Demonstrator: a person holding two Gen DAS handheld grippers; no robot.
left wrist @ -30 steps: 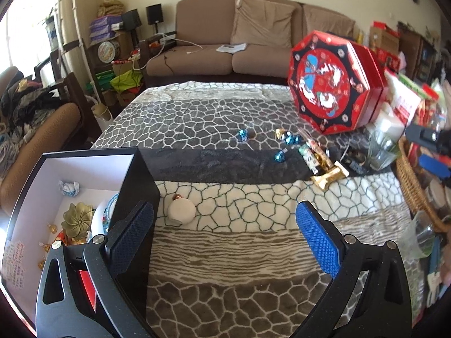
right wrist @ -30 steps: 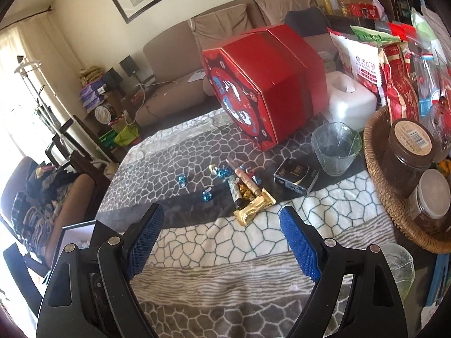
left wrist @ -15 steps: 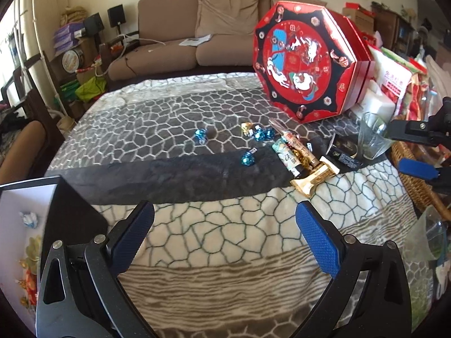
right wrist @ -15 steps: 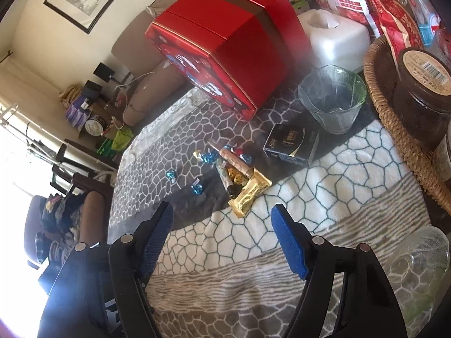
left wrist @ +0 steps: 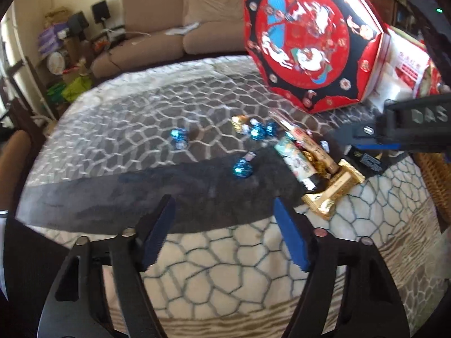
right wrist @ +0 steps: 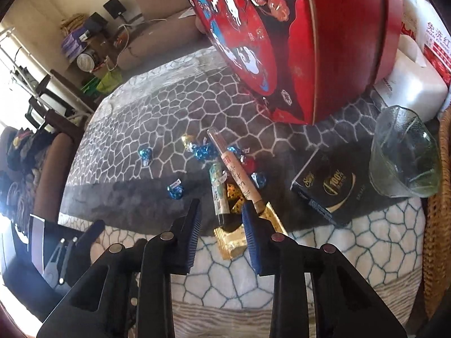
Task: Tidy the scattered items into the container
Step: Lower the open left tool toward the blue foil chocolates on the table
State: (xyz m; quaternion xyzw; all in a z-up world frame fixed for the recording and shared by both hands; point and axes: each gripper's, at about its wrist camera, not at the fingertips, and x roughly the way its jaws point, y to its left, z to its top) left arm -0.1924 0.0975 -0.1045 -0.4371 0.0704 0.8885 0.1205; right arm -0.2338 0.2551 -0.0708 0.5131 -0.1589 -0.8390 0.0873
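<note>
Scattered sweets lie mid-table: several blue foil candies (left wrist: pixel 241 168) (right wrist: pixel 174 191), a gold wrapped bar (left wrist: pixel 332 193) (right wrist: pixel 234 243), a green-white tube (right wrist: pixel 218 194) and a long beige stick packet (right wrist: pixel 239 177). My left gripper (left wrist: pixel 224 232) is open and empty, just short of the nearest blue candy. My right gripper (right wrist: pixel 221 232) is open with narrowed jaws, low over the gold bar and tube ends, holding nothing. The black container shows only as a corner (right wrist: pixel 36 239) at the left.
A large red octagonal tin (left wrist: pixel 307 39) (right wrist: pixel 282 42) leans at the back right. A black box (right wrist: pixel 324 188), a glass cup (right wrist: pixel 403 155), a white tissue box (right wrist: pixel 411 90) and a wicker basket (right wrist: pixel 435 211) crowd the right side. A sofa (left wrist: pixel 157 39) stands beyond the table.
Both grippers have moved forward toward the sweets. The right gripper's jaws have narrowed and dropped over the gold bar. The left gripper's jaws have narrowed too, and the container has left its view.
</note>
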